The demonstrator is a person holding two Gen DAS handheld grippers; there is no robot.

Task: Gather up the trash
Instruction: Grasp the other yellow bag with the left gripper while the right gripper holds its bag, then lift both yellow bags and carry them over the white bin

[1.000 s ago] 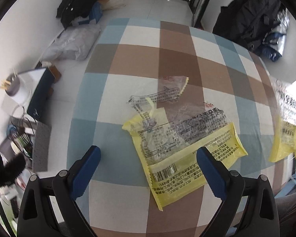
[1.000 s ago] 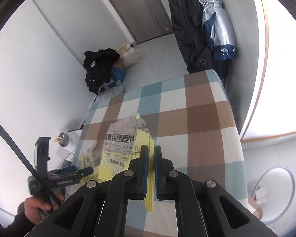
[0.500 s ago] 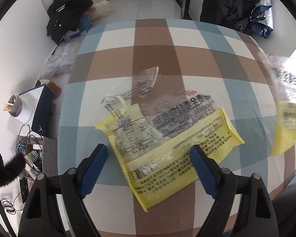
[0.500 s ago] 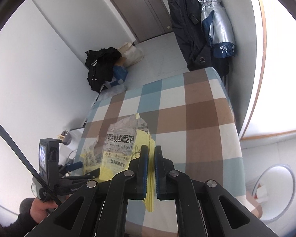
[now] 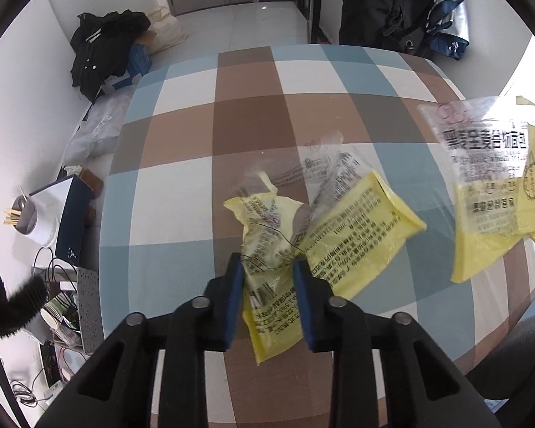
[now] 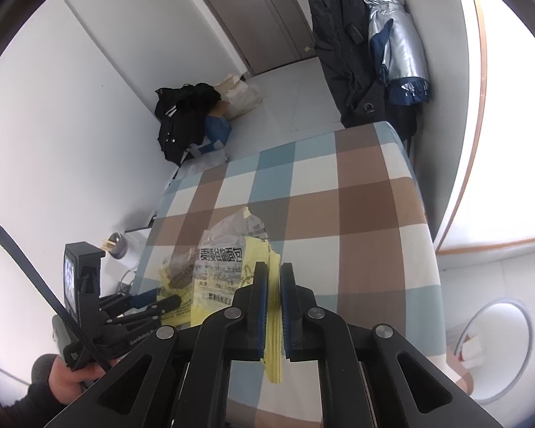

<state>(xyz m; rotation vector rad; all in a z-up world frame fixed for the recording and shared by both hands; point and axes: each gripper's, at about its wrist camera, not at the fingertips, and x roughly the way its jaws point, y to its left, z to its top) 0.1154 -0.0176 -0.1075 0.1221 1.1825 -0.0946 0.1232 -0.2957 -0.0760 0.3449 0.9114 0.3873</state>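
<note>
My left gripper [image 5: 267, 271] is shut on a yellow and clear plastic wrapper [image 5: 356, 228], which crumples between the blue pads and lifts off the checkered tablecloth [image 5: 182, 192]. My right gripper [image 6: 273, 278] is shut on a second yellow and clear wrapper [image 6: 224, 260] with black print and holds it above the table; this wrapper also hangs at the right of the left wrist view [image 5: 488, 178]. The left gripper also shows in the right wrist view [image 6: 153, 299], low on the left, with its wrapper [image 6: 176, 274].
A round white bin [image 6: 495, 342] stands on the floor right of the table. Dark coats and a silver umbrella [image 6: 396, 42] hang at the far end. Black clothes and bags [image 5: 107, 46] lie on the floor. A cup, boxes and cables [image 5: 46, 221] crowd the left side.
My left gripper has moved forward over the flat wrapper and closed on it, crumpling and lifting it. My right gripper has stayed shut on its wrapper, nearly still.
</note>
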